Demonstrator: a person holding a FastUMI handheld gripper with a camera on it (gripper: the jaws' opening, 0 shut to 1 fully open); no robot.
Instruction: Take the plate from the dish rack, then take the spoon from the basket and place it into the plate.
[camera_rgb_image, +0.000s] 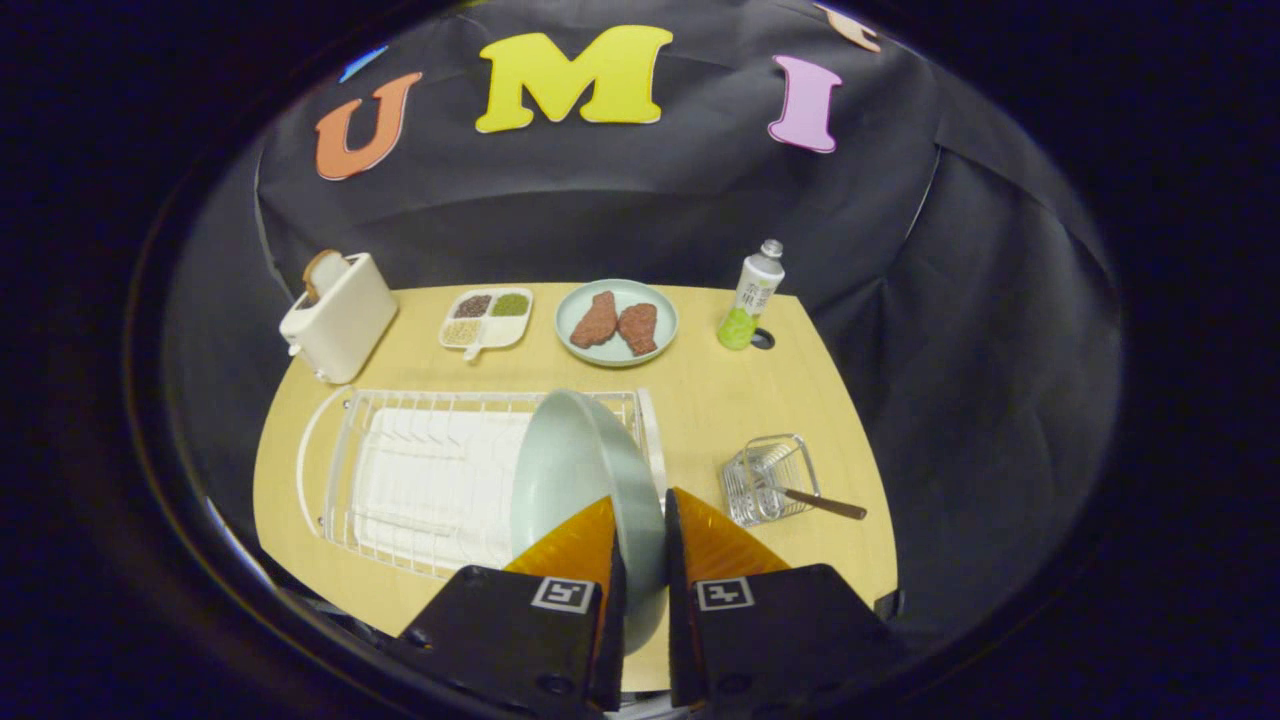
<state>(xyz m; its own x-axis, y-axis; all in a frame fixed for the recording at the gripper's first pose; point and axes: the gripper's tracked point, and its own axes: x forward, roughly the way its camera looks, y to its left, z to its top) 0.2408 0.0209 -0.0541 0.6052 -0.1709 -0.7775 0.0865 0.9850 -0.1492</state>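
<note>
- Gripper view: the gripper (640, 545) is clenched on the pale green plate (575, 470), one orange finger on each face of its rim. The edge-on grip suits a plate standing upright.
- The plate is over the right end of the white dish rack (420, 480); whether it is lifted clear, I cannot tell.
- To the right, the wire basket (765, 480) holds the spoon (825, 503), its handle jutting out rightward, easy to pinch afterwards.
- Far across the table (700, 400) sit a toaster (338, 315), a divided tray (487, 318), a second plate with meat (617, 322) and a bottle (752, 297), well clear of the work.
</note>
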